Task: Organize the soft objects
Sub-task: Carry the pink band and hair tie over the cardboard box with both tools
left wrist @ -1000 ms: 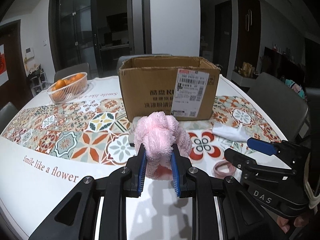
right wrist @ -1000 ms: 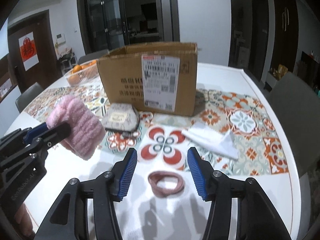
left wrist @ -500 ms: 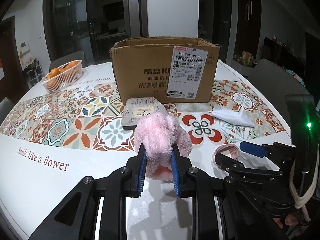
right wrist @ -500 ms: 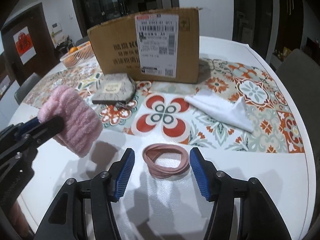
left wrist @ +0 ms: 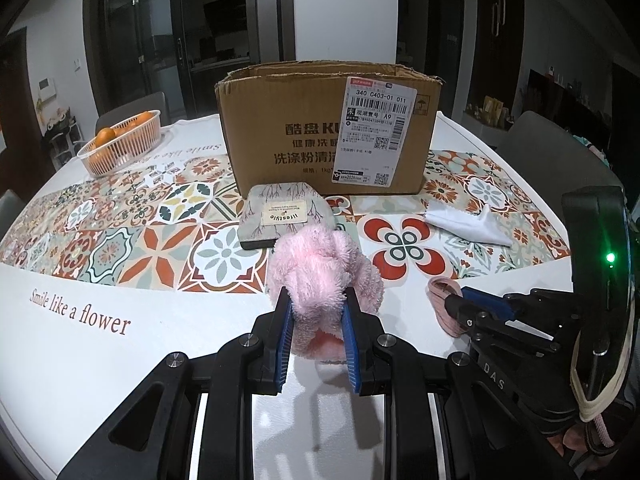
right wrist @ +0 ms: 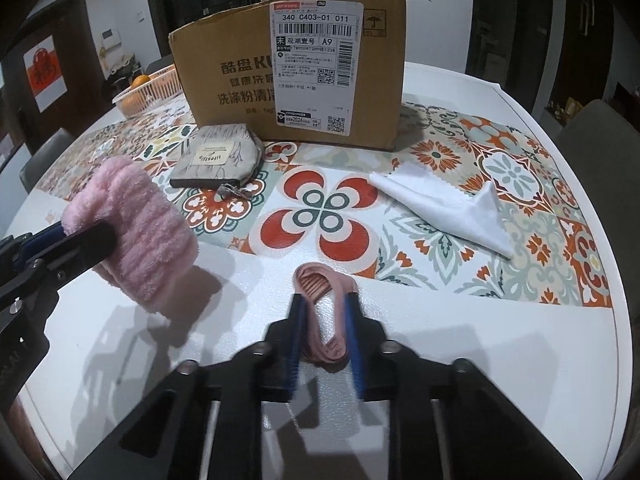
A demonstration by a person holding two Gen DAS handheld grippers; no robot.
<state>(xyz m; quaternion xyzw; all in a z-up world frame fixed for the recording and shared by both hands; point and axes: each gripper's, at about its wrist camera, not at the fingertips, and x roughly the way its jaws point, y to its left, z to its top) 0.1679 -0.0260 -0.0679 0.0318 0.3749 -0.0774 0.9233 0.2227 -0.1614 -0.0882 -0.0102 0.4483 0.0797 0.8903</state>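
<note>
Soft objects were what we had to sort, and at this point none of them could be seen to have reached the cardboard box (left wrist: 326, 132), whose inside neither view showed. We had two of them in hand. Our left gripper (left wrist: 316, 332) was clamped on the fluffy pink towel (left wrist: 322, 276), its blue pads pressed into the pile, and the bundle hung just above the white edge of the table (left wrist: 80, 360), short of the box. Our right gripper (right wrist: 324, 340) had its jaws drawn together on the pink hair band (right wrist: 324, 312), squeezing the loop into a narrow strip between the pads; the band lay against the tabletop, so we judged it gripped but not yet lifted.

Two more soft things waited untouched. The grey fabric pouch (left wrist: 280, 216) lay flat just in front of the box, and the white cloth (right wrist: 444, 204) lay crumpled on the patterned tiles to the right, well apart from both grippers. The basket of oranges (left wrist: 120, 144) at the far left seemed no part of the job.

By our reckoning we were early: two items held, none visibly delivered, two not begun. What remained was to lift the band, carry both held pieces over the box rim and let them go, then come back for the pouch and the cloth.
</note>
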